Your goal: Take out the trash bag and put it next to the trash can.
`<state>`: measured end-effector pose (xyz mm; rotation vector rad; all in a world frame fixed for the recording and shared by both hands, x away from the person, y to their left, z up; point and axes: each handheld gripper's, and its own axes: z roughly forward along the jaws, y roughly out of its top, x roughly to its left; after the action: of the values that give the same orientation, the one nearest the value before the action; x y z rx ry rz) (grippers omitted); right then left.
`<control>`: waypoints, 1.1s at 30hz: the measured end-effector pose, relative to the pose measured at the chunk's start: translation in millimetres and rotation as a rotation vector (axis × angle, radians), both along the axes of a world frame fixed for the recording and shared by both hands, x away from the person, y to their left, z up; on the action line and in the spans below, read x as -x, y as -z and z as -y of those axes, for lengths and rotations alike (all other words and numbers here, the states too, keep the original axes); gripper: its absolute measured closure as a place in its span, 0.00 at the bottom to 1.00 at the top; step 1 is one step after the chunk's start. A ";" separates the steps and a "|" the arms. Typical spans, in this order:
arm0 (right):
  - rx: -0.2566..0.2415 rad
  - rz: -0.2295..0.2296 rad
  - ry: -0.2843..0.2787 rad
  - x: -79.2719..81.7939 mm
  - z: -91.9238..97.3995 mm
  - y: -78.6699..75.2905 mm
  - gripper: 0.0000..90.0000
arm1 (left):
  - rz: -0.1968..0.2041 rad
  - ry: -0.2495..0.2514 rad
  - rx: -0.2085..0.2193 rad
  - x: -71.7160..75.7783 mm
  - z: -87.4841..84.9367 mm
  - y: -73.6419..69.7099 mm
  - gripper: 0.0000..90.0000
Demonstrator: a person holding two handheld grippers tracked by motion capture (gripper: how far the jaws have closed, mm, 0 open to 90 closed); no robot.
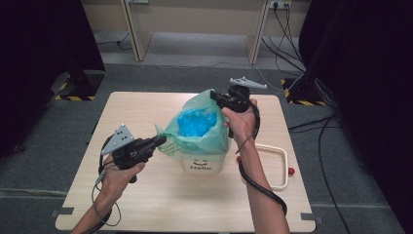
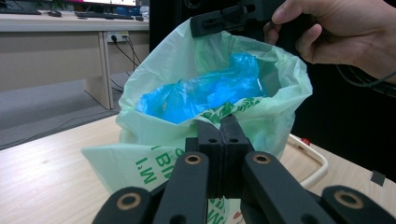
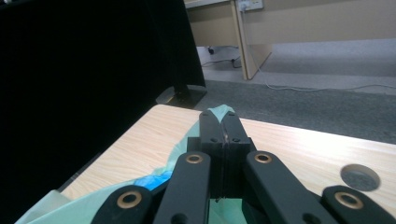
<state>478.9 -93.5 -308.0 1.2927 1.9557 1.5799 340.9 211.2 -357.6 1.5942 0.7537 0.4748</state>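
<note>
A pale green plastic bag [image 1: 207, 139] lines a white bucket [image 1: 200, 165] with a smiley print at the middle of the table. A crumpled blue bag [image 1: 196, 122] lies inside it. My left gripper [image 1: 163, 140] is shut on the bag's near-left rim, and the left gripper view shows its jaws [image 2: 222, 123] pinching green film [image 2: 159, 98] in front of the blue bag [image 2: 210, 91]. My right gripper [image 1: 215, 97] is shut on the far rim and holds it up. In the right gripper view the jaws [image 3: 223, 119] clamp the green edge [image 3: 219, 110].
A white rounded frame [image 1: 282, 168] lies on the table right of the bucket, with a red bead [image 1: 291, 171] beside it. The wooden table [image 1: 146, 200] stands on grey carpet. Black curtains hang at both sides, and cables run across the floor at the far right.
</note>
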 end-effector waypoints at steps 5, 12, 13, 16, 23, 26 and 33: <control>-0.003 0.004 -0.016 -1.0 -11.3 -7.2 1.00 | -0.007 -0.012 -0.006 0.4 -12.1 -6.7 0.99; -0.006 0.002 -0.042 -3.4 -29.4 -14.3 1.00 | -0.024 -0.029 -0.005 0.8 -33.4 -13.5 0.99; -0.008 0.002 -0.046 -3.8 -32.1 -15.4 1.00 | -0.025 -0.030 -0.005 1.1 -36.1 -14.5 0.99; -0.011 0.007 -0.057 -4.2 -40.0 -19.2 1.00 | -0.019 -0.043 -0.006 2.4 -43.8 -17.5 0.99; -0.002 0.017 -0.084 -4.6 -59.8 -30.7 1.00 | 0.003 -0.076 0.002 6.2 -61.8 -27.7 0.99; 0.002 0.022 -0.096 -4.4 -69.7 -35.6 1.00 | 0.010 -0.086 0.006 8.1 -68.0 -30.9 0.99; 0.024 0.027 -0.126 -5.1 -95.1 -41.0 1.00 | 0.018 -0.113 0.007 12.7 -83.1 -34.3 0.99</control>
<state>484.0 1.6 -267.1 1.1529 2.0694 1.6178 328.2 294.4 -323.2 1.5444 0.8339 0.5678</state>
